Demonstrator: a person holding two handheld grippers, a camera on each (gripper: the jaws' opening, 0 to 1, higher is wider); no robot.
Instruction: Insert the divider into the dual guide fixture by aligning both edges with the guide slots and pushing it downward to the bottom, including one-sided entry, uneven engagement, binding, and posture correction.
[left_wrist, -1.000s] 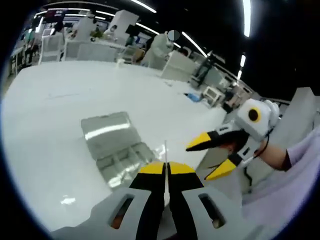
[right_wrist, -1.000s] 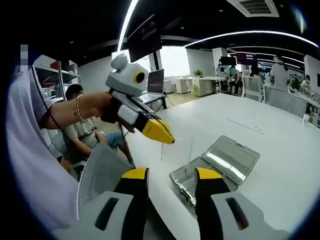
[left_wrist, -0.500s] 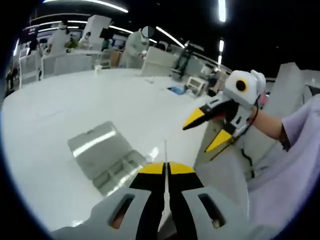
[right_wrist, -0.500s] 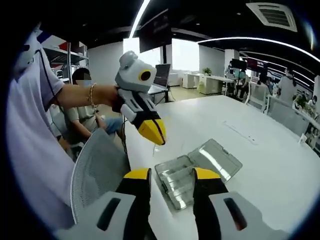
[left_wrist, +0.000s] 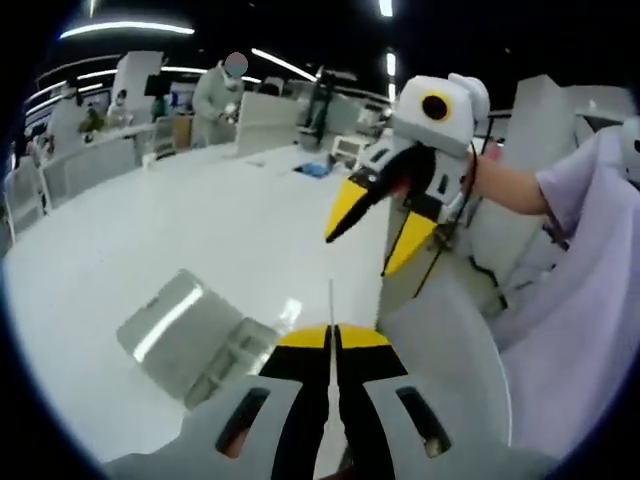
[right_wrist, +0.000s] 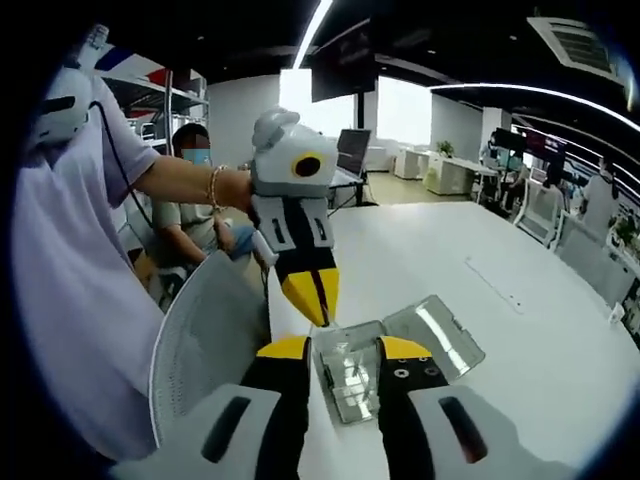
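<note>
Clear divider (left_wrist: 331, 300) in left gripper (left_wrist: 333, 335) jaws, no legible writing — unlabelled fixture (right_wrist: 352, 372)

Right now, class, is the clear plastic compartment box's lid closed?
No: the clear plastic compartment box lies open on the white table, lid folded flat beside it.

No text, label, brand, number or sign can be read in either view. The screens and hanging signs far back in the room are too small and blurred to make out, and the tongs, the clear case and the tabletop carry no legible print.
</note>
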